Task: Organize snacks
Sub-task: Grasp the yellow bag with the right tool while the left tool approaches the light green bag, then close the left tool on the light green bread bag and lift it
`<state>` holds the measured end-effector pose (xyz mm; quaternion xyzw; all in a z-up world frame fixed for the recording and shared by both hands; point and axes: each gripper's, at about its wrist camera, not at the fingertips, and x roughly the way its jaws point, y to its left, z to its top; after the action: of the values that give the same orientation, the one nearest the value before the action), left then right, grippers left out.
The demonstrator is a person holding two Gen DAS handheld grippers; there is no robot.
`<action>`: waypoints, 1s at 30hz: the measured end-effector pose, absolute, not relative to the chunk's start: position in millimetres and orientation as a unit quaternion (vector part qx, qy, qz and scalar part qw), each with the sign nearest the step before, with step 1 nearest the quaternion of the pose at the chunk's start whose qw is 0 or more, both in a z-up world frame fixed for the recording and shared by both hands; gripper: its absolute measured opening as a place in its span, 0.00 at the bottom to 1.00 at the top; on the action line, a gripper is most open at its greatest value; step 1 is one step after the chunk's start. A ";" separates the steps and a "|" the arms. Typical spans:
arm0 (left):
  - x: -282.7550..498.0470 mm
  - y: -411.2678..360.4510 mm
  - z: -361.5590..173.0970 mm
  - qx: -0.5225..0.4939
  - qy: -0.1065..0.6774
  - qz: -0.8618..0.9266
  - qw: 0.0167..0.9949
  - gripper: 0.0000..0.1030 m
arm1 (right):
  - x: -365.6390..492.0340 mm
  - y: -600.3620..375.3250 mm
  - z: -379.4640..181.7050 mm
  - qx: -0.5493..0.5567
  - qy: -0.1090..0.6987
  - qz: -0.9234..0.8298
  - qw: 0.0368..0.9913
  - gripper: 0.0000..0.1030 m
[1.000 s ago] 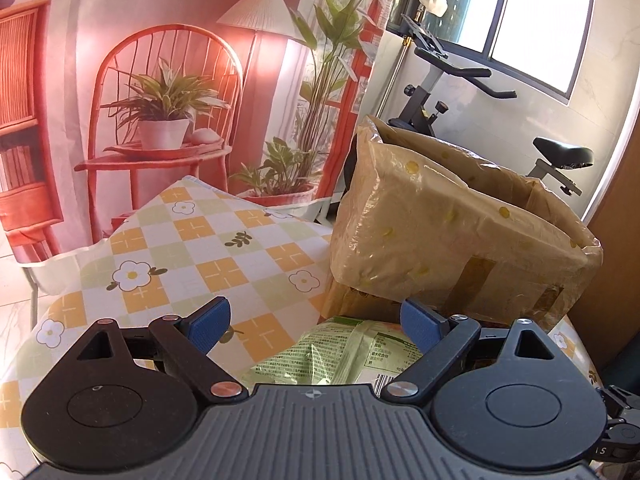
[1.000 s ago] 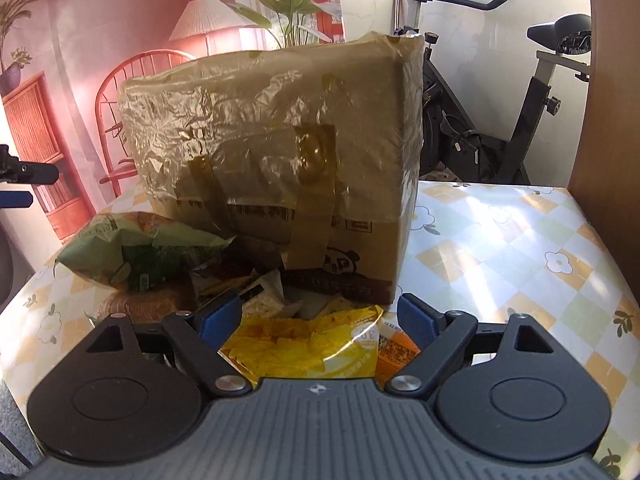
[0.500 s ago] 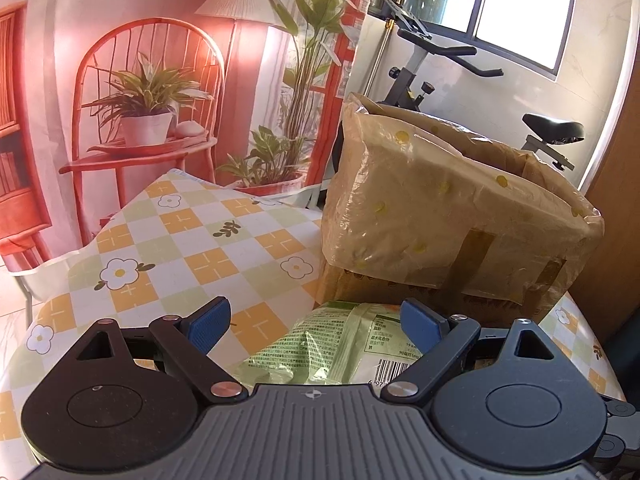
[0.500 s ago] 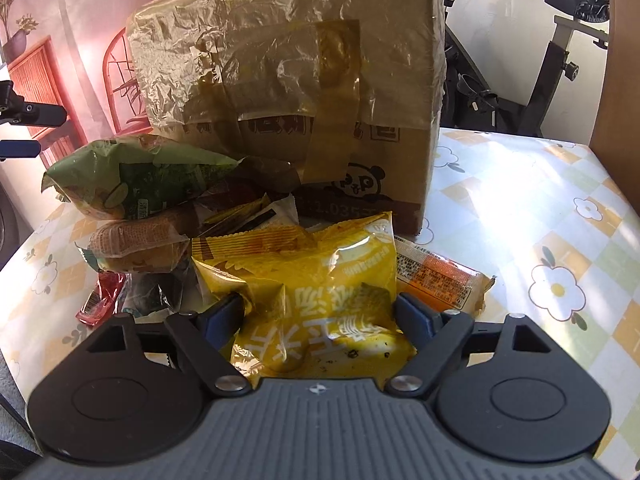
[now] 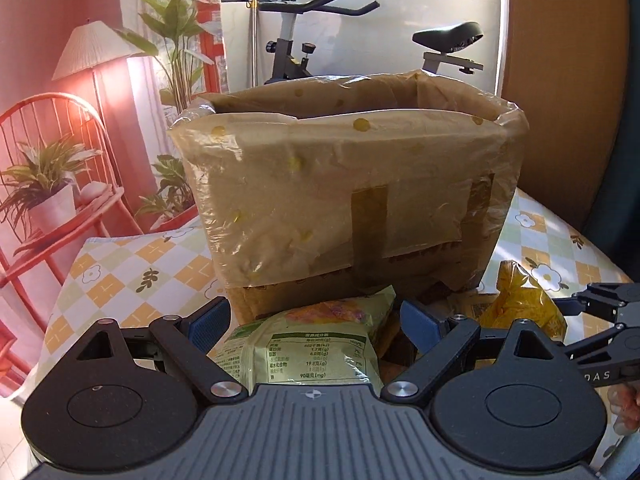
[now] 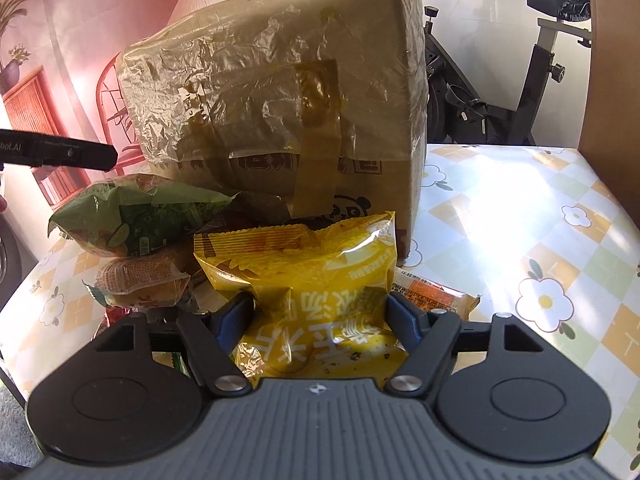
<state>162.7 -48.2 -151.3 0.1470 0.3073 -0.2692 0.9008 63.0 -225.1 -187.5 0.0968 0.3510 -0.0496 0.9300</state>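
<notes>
A sunlit room with a pink backdrop [image 5: 60, 80] printed with a red chair and plants, and an exercise bike [image 5: 304, 40] by a window behind. A desk [image 6: 520, 208] with a checked, flower-print cloth carries a cardboard box [image 5: 348, 200] lined with crinkled plastic and patched with brown tape; its top is open.

In front of the box lies a pile of snack packs. From my left view, my left hand-held gripper [image 5: 316, 322] has its blue pads spread apart, one on each side of a green pack [image 5: 320, 344] with a nutrition label facing me. I cannot tell whether the pads touch it. The pack sits just in front of the box's lower edge.

From my right view, my right hand-held gripper [image 6: 320, 314] has its pads on the two sides of a yellow pack [image 6: 304, 268]; the left pad presses a dent into the wrapper, so it is pinching the pack. The yellow pack stands upright, just in front of the box. To its left, the green pack [image 6: 140, 216] rests on top of a tan pack [image 6: 140, 280]. An orange pack [image 6: 436, 292] lies flat on the desk, just right of the yellow one
</notes>
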 end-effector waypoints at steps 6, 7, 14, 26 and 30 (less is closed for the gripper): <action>141.8 -42.7 -166.6 0.159 0.286 -0.252 0.911 0.91 | 63.6 -224.0 -185.9 0.093 0.348 -0.047 0.932 0.72; 137.8 -41.0 -167.9 0.167 0.275 -0.248 0.914 0.90 | 64.0 -223.6 -186.2 0.093 0.348 -0.047 0.932 0.72; 118.4 -25.2 -179.1 0.213 0.247 -0.259 0.909 0.90 | 63.8 -222.3 -184.8 0.095 0.347 -0.046 0.932 0.72; 108.9 -35.1 -199.9 0.293 0.207 -0.275 0.892 0.91 | 62.1 -222.8 -180.8 0.097 0.344 -0.047 0.933 0.72; 132.9 -27.4 -200.3 0.269 0.220 -0.244 0.905 0.91 | 64.7 -222.8 -181.9 0.100 0.347 -0.049 0.931 0.72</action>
<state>132.9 -27.4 -200.3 0.2693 0.2205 -0.2443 0.9051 64.7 -222.8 -181.9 0.1001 0.3468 -0.0490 0.9313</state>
